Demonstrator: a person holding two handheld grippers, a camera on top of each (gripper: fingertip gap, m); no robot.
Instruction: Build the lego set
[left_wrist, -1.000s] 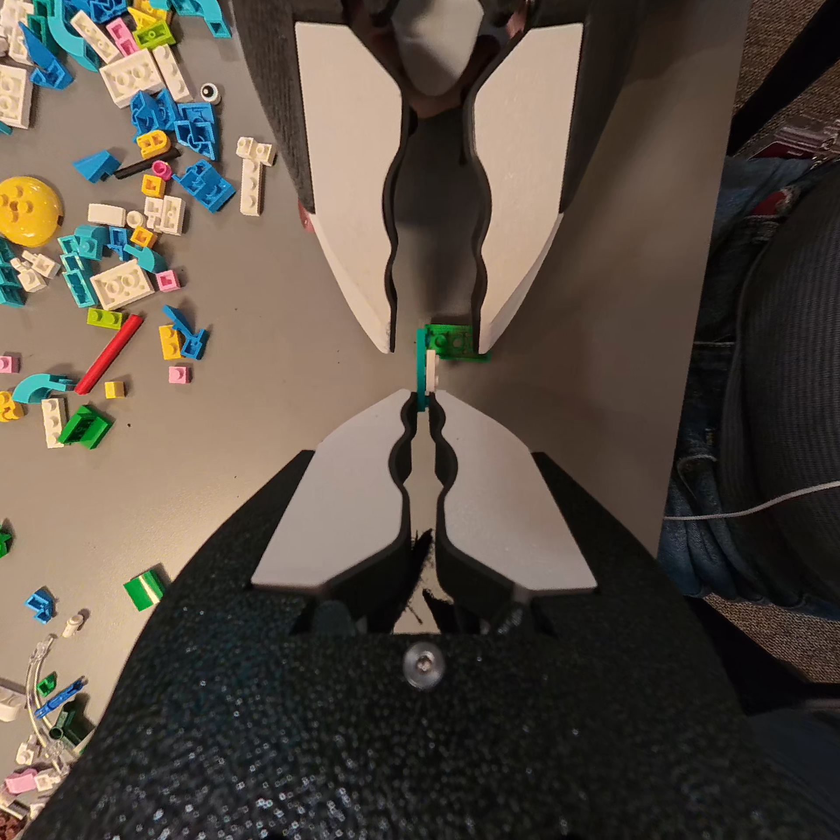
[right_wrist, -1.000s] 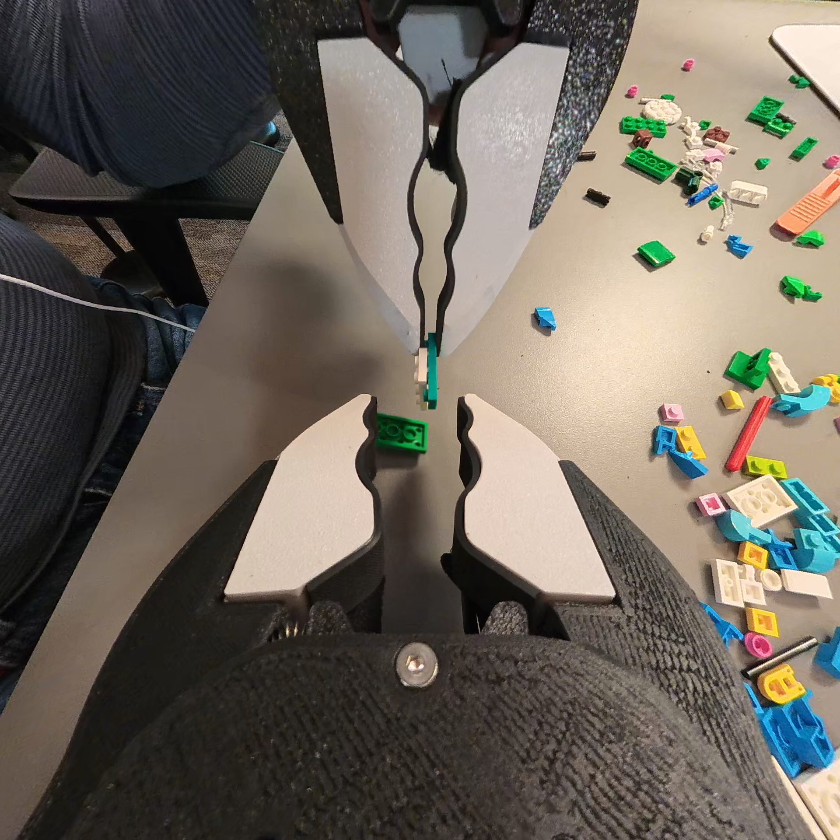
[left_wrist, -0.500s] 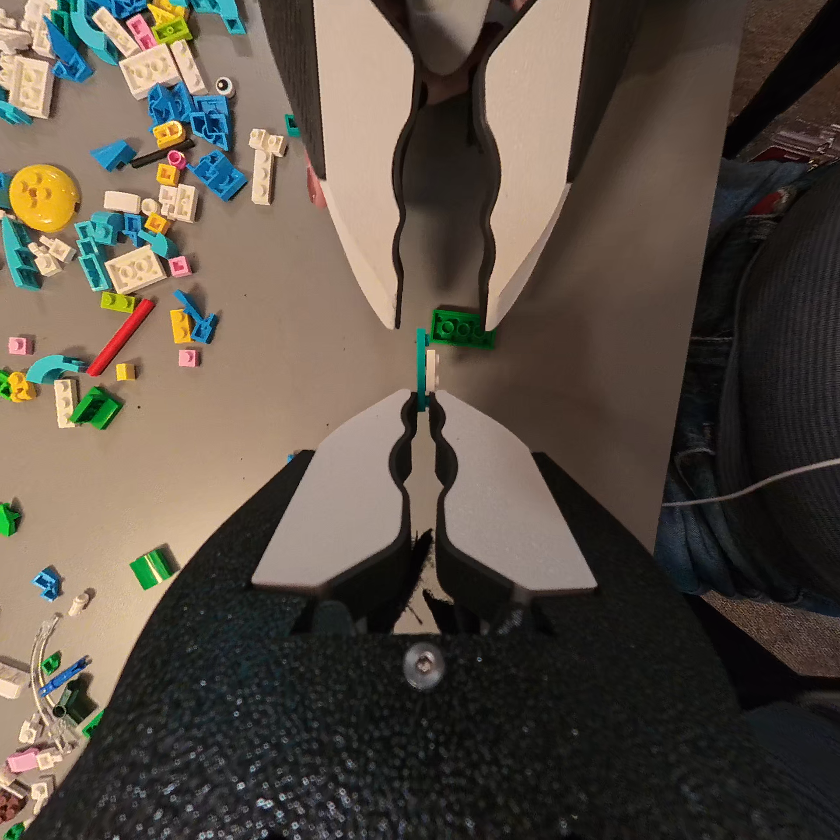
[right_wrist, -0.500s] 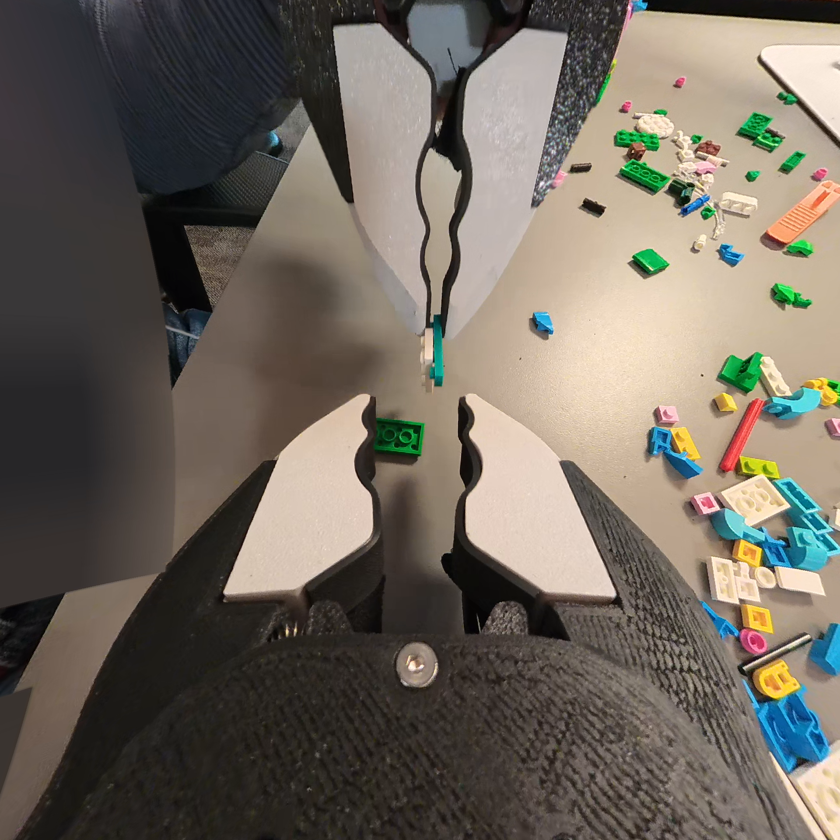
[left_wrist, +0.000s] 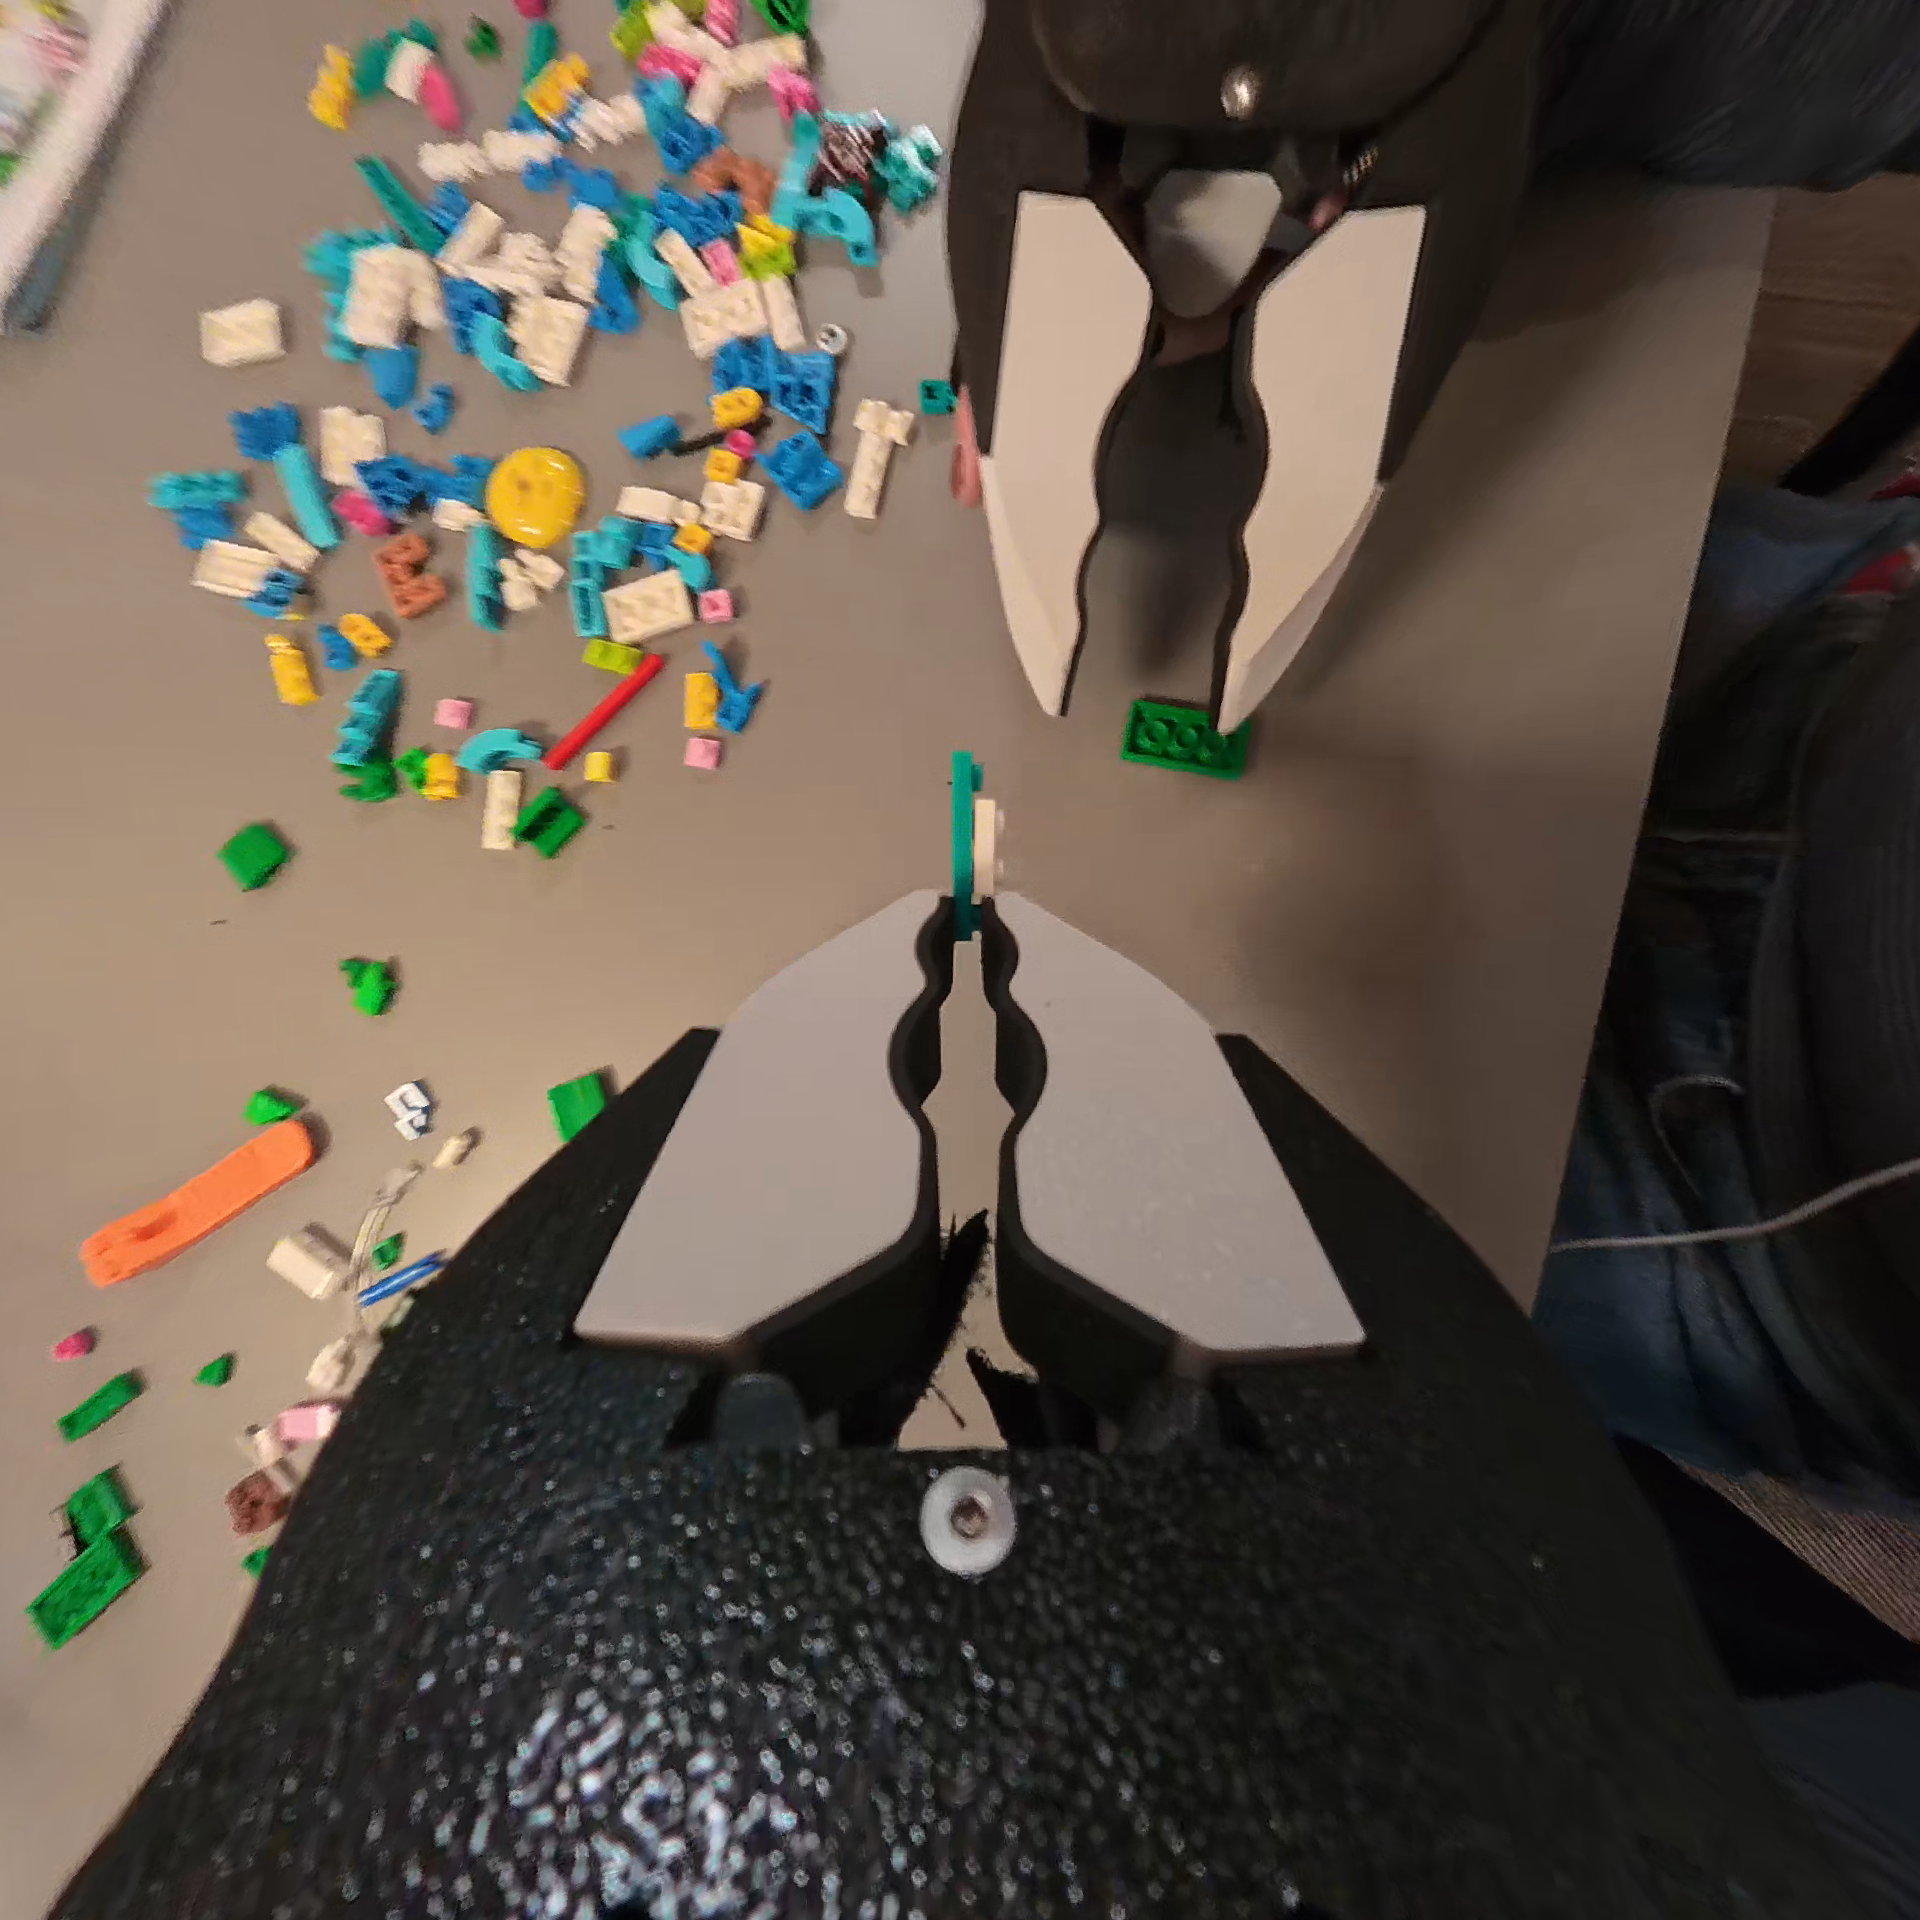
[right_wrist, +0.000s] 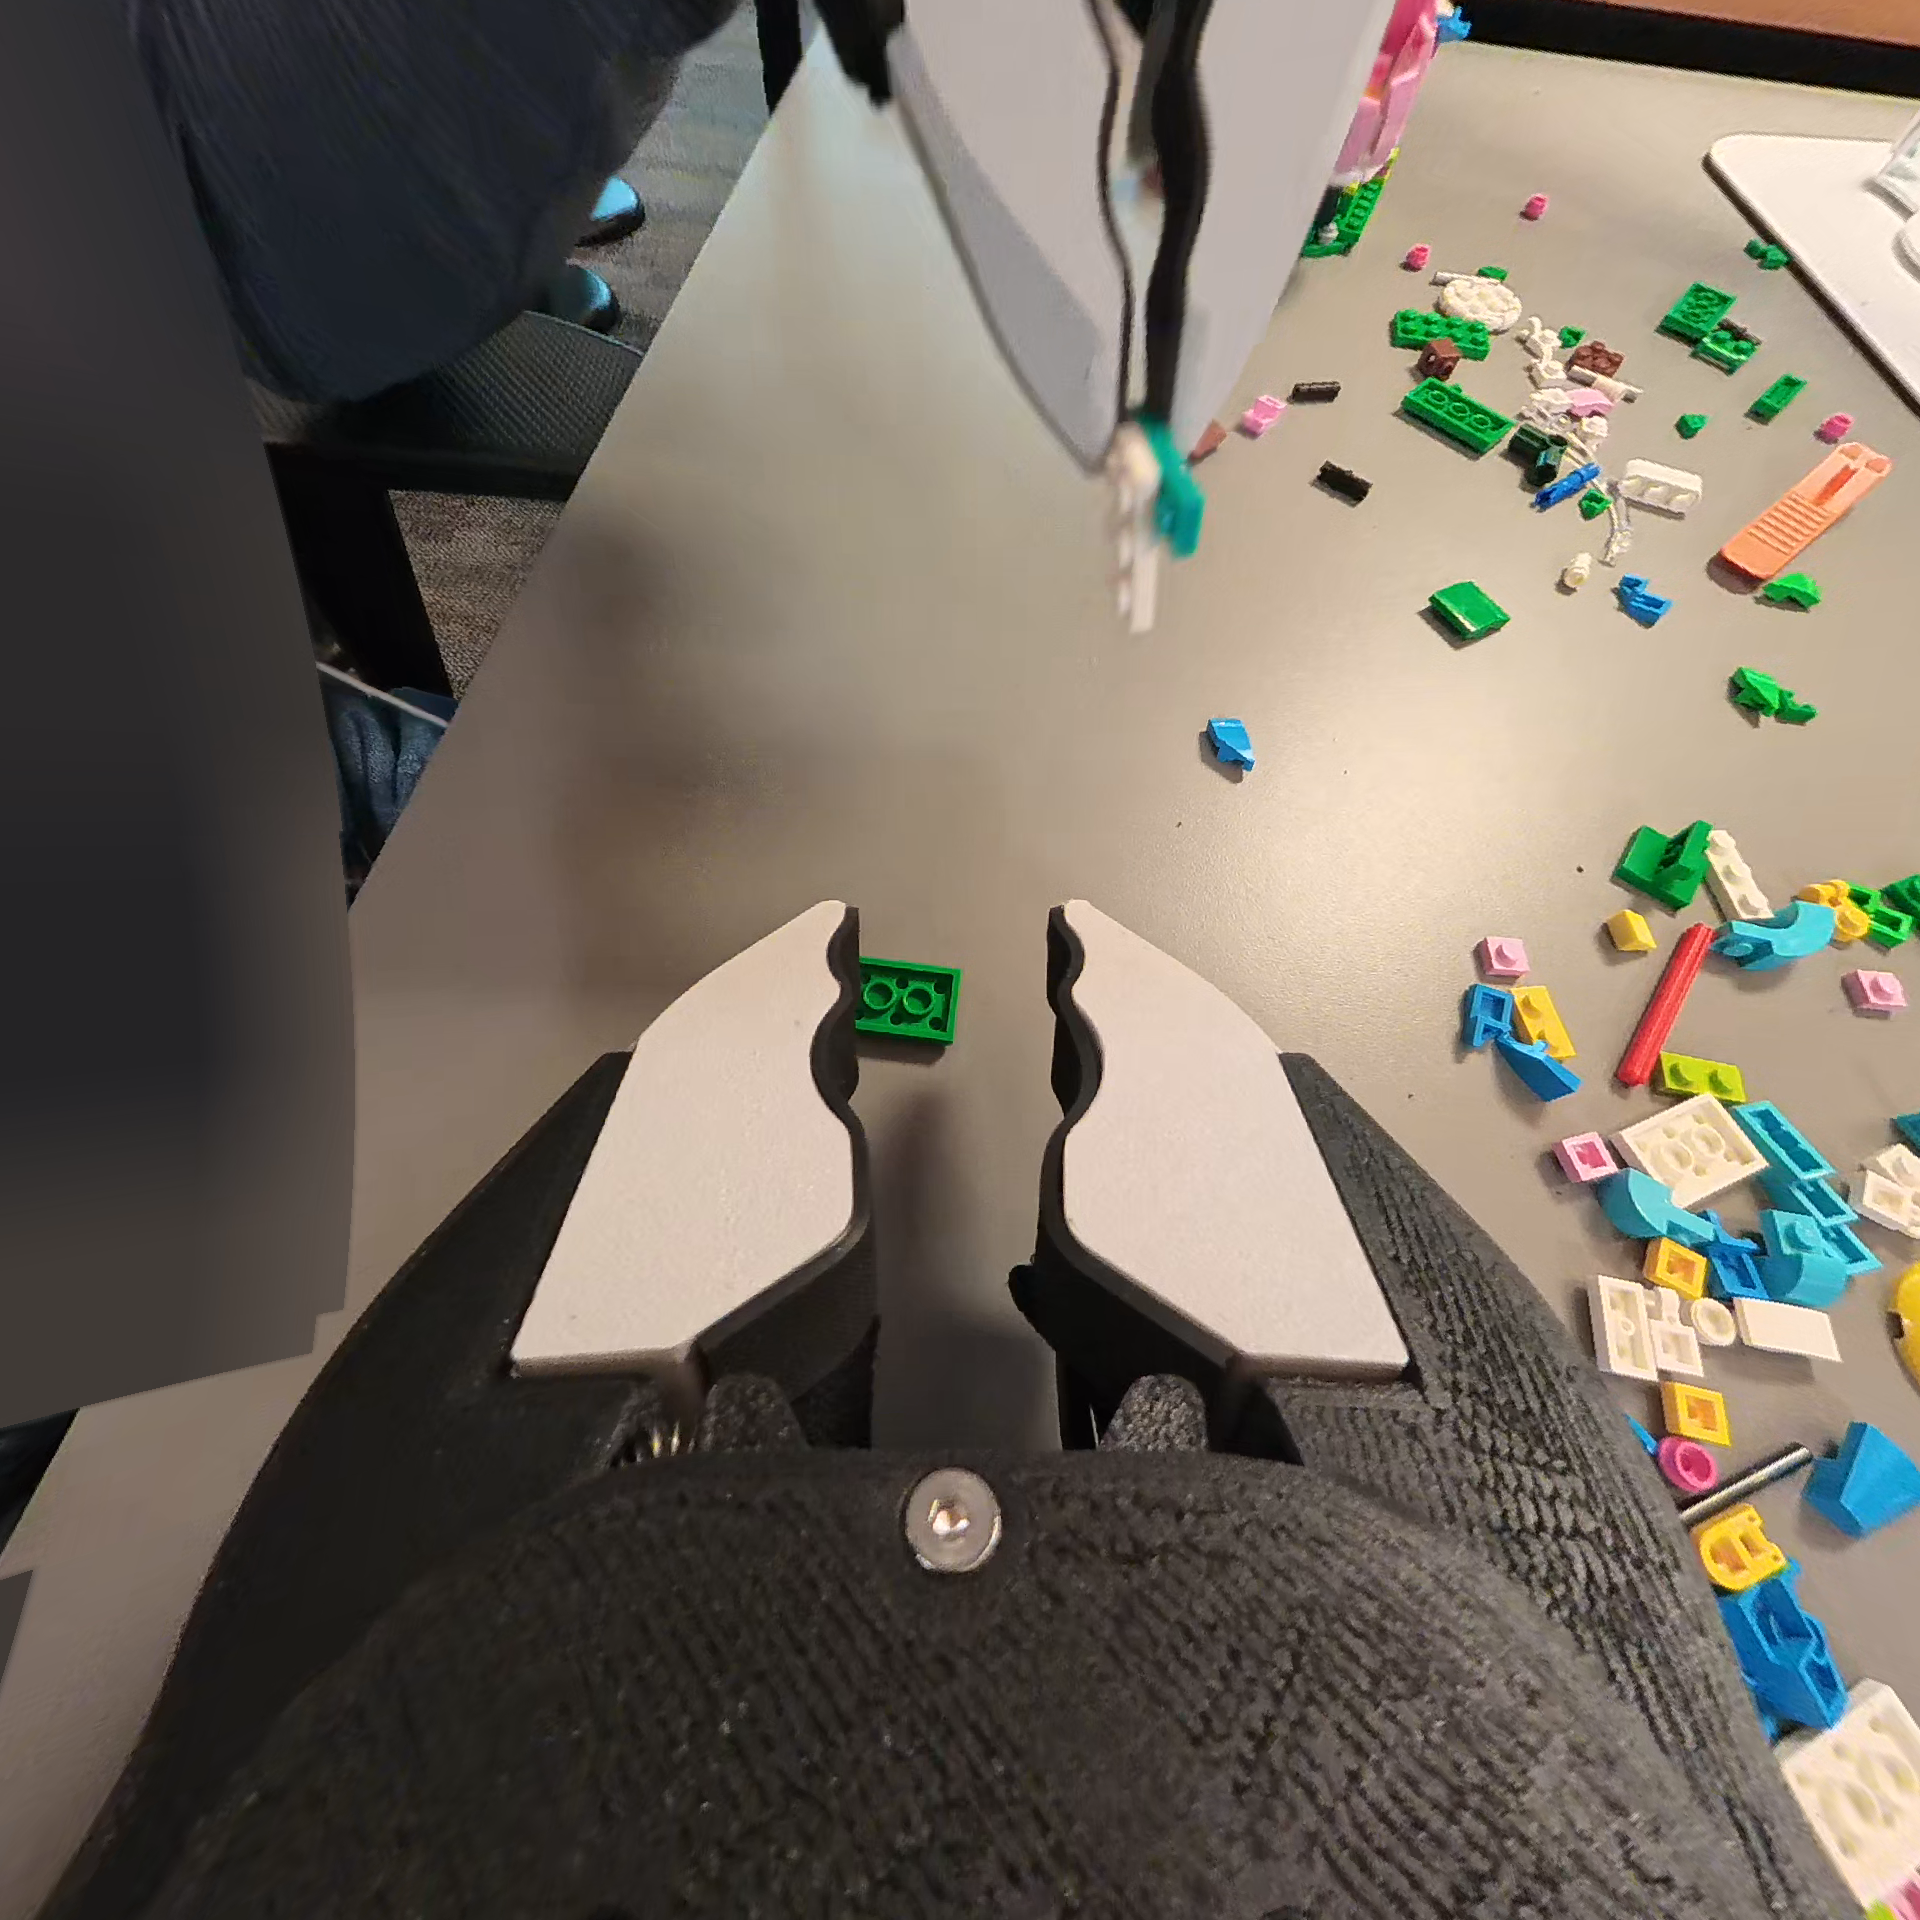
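Note:
My left gripper (left_wrist: 966, 914) is shut on a small teal and white plate assembly (left_wrist: 971, 831), held on edge above the grey table (left_wrist: 831, 935). The same assembly (right_wrist: 1148, 499) shows in the right wrist view, hanging from the left gripper's fingers (right_wrist: 1029, 229) high over the table. My right gripper (right_wrist: 951, 925) is open and empty, low over the table. A green 2x3 plate (right_wrist: 906, 997) lies flat by its left fingertip, partly under it. In the left wrist view the green plate (left_wrist: 1184, 738) lies at the right gripper's fingertips (left_wrist: 1236, 665).
Loose bricks in blue, white, yellow and pink are scattered on the table (left_wrist: 540, 436). An orange brick separator (left_wrist: 197, 1210) lies at the left, also seen far right (right_wrist: 1808, 509). Green pieces (right_wrist: 1455, 410) lie farther off. The table edge and a person's legs (left_wrist: 1787, 935) are close by. The grippers' ends are close to 8 cm from one another. The left tips stand about 25 cm off the orange brick separator (left_wrist: 197, 1210). It is also in sight in the right wrist view (right_wrist: 1797, 511).
My left gripper has lifted and drawn away from the right gripper with the teal and white assembly. The right gripper stays open over the green plate lying on the table.

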